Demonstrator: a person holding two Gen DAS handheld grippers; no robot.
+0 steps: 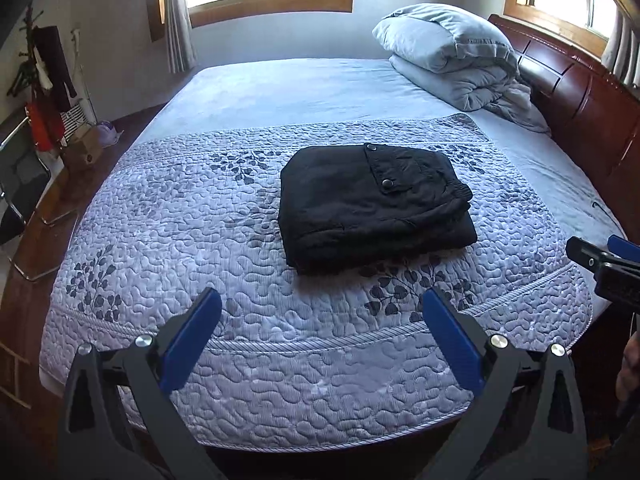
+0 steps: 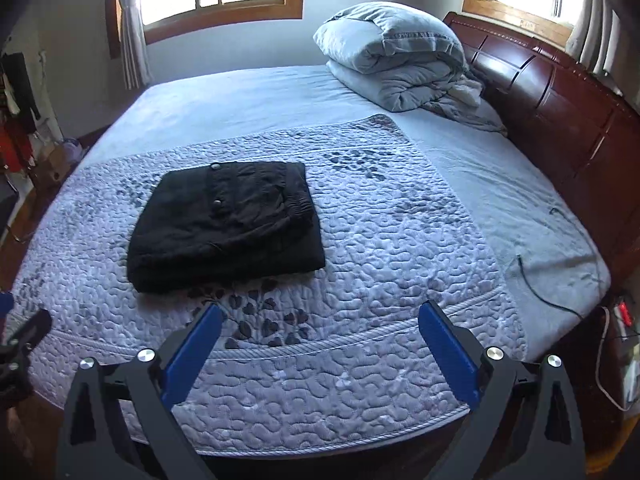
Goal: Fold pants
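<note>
Pants [image 1: 374, 208]: folded stack, ahead of your fingers.
Left gripper [image 1: 322, 300], right gripper [image 2: 320, 312]: fingers apart, empty.
Advice: you just square edges.

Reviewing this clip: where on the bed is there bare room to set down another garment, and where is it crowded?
Free: the quilt between the folded black pants and the plain sheet, and the sheet between the quilt's far edge and the window wall. Crowded: the far corner by the headboard, taken by the bundled duvet; a black cable crosses the sheet's near right edge.

Both grippers: black triangular arms, silver screws [image 1: 144, 340], blue flat fingers [image 1: 191, 346].
</note>
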